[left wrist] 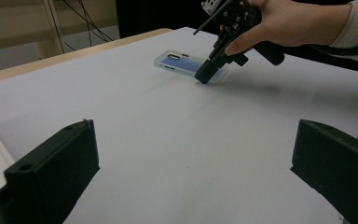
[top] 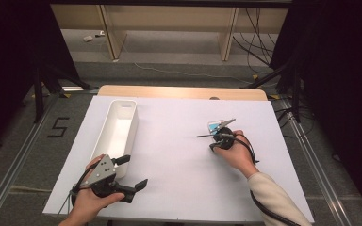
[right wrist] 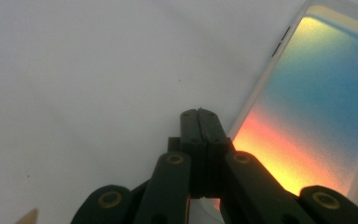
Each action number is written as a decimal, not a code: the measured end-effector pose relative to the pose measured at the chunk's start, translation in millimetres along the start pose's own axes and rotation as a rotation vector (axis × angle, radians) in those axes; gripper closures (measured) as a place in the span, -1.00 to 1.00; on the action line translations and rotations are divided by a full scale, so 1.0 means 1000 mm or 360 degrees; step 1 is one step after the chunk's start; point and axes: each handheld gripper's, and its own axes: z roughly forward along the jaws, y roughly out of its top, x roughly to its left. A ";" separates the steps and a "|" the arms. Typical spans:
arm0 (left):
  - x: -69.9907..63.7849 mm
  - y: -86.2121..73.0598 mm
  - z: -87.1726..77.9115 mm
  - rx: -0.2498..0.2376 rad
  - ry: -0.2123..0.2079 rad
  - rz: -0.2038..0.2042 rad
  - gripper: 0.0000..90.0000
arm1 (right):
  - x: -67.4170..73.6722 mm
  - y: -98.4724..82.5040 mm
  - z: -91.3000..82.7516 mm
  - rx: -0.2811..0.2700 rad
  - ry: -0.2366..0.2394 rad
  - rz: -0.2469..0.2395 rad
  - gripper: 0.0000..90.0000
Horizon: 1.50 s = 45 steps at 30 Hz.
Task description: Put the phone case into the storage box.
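Phone case (top: 215,126) lies flat on the worktop (top: 179,155), right of centre. Right tongs (top: 215,136) stand at its near edge. Bin (top: 117,131) lies at far left, left tongs (top: 133,174) just before it.

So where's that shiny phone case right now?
In the high view the phone case lies flat on the white table, right of centre, far from the white bin. The right tool, jaws shut, sits at its near edge.

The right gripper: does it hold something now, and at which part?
Nothing is held. The right gripper has its jaws shut together, with its tip down at the phone case's near corner. The left gripper is open above the table.
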 end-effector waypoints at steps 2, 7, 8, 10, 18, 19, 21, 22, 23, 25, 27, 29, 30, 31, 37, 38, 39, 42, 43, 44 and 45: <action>0.000 0.000 0.000 0.0001 0.0000 0.0001 -0.99 | 0.000 0.000 0.000 0.0000 0.0007 0.0001 1.00; -0.001 0.000 0.000 -0.0002 0.0006 -0.0017 -0.99 | -0.001 0.000 -0.001 0.0005 0.0020 0.0038 1.00; -0.001 0.000 0.000 -0.0003 0.0003 -0.0022 -1.00 | -0.001 0.000 -0.001 0.0004 0.0018 0.0038 1.00; -0.001 0.000 0.000 -0.0002 0.0008 -0.0038 -0.99 | -0.001 0.000 -0.001 0.0001 0.0034 0.0052 0.99; -0.001 0.000 0.000 -0.0005 0.0008 -0.0039 -1.00 | -0.015 0.008 -0.026 -0.0148 0.0006 0.0187 0.62; 0.000 0.000 0.000 -0.0004 0.0000 0.0002 -1.00 | -0.015 0.008 -0.026 -0.0148 0.0006 0.0187 0.62; -0.001 0.000 0.000 -0.0003 0.0006 -0.0038 -1.00 | -0.027 0.008 -0.039 -0.0160 -0.0061 0.0242 0.45; -0.001 0.000 0.000 -0.0003 0.0006 -0.0038 -0.99 | -0.032 0.007 -0.044 -0.0100 -0.0068 0.0265 0.39; -0.001 0.000 0.000 -0.0003 0.0006 -0.0039 -0.99 | -0.032 0.007 -0.044 -0.0100 -0.0068 0.0265 0.39; -0.001 0.000 0.000 -0.0002 0.0008 -0.0038 -0.99 | -0.042 0.005 -0.050 -0.0050 -0.0073 0.0338 0.31; -0.001 0.000 0.000 -0.0001 0.0006 -0.0036 -0.99 | -0.051 0.002 -0.053 0.0003 -0.0074 0.0439 0.23; -0.001 0.000 0.001 -0.0002 0.0007 -0.0038 -0.99 | -0.059 0.001 -0.055 0.0054 -0.0115 0.0457 0.20; -0.001 0.000 0.001 -0.0002 0.0008 -0.0040 -0.99 | -0.060 0.003 -0.055 0.0099 -0.0134 0.0524 0.21; -0.001 -0.001 0.001 -0.0007 0.0005 -0.0043 -0.99 | -0.062 0.003 -0.056 0.0123 -0.0130 0.0539 0.21; 0.000 -0.001 0.001 -0.0007 0.0000 -0.0040 -0.99 | -0.068 0.010 -0.047 0.0247 -0.0189 0.0523 0.27; 0.000 -0.001 0.001 -0.0009 -0.0002 -0.0038 -0.99 | -0.068 0.011 -0.045 0.0259 -0.0177 0.0512 0.29; 0.000 -0.001 0.001 -0.0009 0.0000 -0.0039 -0.99 | -0.069 0.013 -0.043 0.0273 -0.0174 0.0494 0.29; 0.000 -0.001 0.000 -0.0001 0.0006 -0.0036 -0.99 | -0.068 0.018 -0.035 0.0342 -0.0196 0.0460 0.30; 0.001 -0.001 0.000 -0.0002 0.0009 -0.0032 -0.99 | -0.067 0.019 -0.034 0.0369 -0.0206 0.0448 0.31; 0.001 -0.001 0.000 -0.0003 0.0008 -0.0030 -0.99 | -0.068 0.020 -0.031 0.0372 -0.0205 0.0434 0.31; 0.001 -0.001 0.000 -0.0004 0.0008 -0.0032 -0.99 | -0.069 0.021 -0.031 0.0393 -0.0158 0.0436 0.31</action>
